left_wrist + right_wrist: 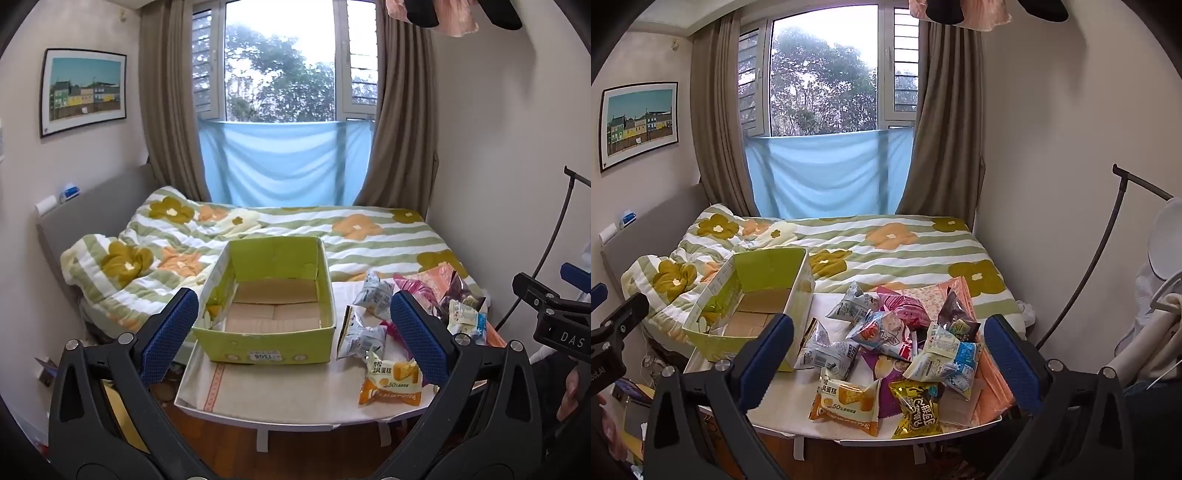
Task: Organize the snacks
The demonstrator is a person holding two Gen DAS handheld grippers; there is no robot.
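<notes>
An empty green cardboard box (266, 339) (713, 341) sits on the left of a small white table (266, 402) (783, 398). To its right lies a pile of snack packets (901, 347) (369, 332); an orange cake packet (846, 404) (391, 382) and a yellow-black packet (918, 410) are nearest the front edge. My left gripper (295, 328) hovers wide open before the box, holding nothing. My right gripper (890, 354) hovers wide open before the pile, also with nothing in it. The right gripper's black body (554, 314) shows at the right edge of the left wrist view.
A bed with a flowered striped quilt (886, 251) stands right behind the table, under a curtained window. A wall is close on the right, with a black curved stand (1108, 240) and a white lamp (1167, 240). Wooden floor lies below the table's front edge.
</notes>
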